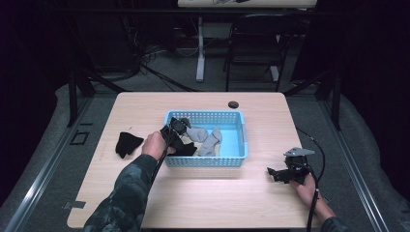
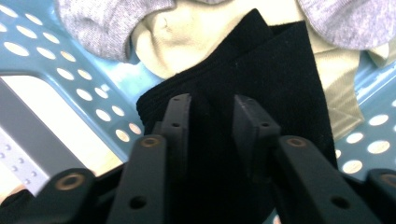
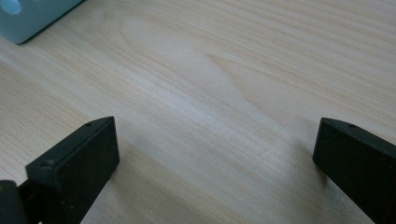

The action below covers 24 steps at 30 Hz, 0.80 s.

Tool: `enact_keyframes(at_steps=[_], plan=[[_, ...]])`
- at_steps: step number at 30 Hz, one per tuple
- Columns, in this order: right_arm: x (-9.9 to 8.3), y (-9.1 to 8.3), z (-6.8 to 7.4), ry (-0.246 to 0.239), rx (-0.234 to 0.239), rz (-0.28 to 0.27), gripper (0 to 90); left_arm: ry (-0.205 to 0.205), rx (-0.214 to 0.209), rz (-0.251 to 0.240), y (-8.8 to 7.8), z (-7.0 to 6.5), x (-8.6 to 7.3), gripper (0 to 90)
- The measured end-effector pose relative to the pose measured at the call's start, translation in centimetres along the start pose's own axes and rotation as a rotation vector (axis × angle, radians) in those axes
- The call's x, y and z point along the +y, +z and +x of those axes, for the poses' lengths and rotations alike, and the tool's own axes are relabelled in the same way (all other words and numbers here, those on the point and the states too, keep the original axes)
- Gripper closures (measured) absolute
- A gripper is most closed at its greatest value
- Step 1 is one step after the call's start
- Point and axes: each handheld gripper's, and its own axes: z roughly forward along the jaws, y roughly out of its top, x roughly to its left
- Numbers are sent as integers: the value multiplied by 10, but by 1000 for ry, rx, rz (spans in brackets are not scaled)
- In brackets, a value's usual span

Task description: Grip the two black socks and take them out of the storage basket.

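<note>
You are reaching your left gripper (image 2: pixel 212 114) into the blue basket (image 1: pixel 240 133), its jaws pinching a black sock (image 2: pixel 261 79) that is lying at the basket's left end. Grey socks (image 1: pixel 209 139) and a cream sock (image 2: pixel 187 32) are crowding just behind it, touching it. Another black sock (image 1: pixel 126 143) is lying on the table (image 1: pixel 203 193) left of the basket. Your right gripper (image 1: pixel 275 174) is resting wide open, well apart.

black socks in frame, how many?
2. One black fabric sock lies on the wooden table left of the blue perforated plastic basket; one sits inside it between the left claw jaws. Others may be hidden.
</note>
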Motion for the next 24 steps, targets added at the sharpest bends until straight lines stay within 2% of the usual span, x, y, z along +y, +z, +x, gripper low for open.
enact_keyframes(at_steps=[7,11,24], plan=[[0,0,0,-1,0,0,0,-2,-3,-2,-1,1,-1,856],[0,0,0,0,0,0,0,5,-10,-5,-4,1,-2,868],[0,0,0,0,0,0,0,-26,-29,-103,-26,8,-7,875]])
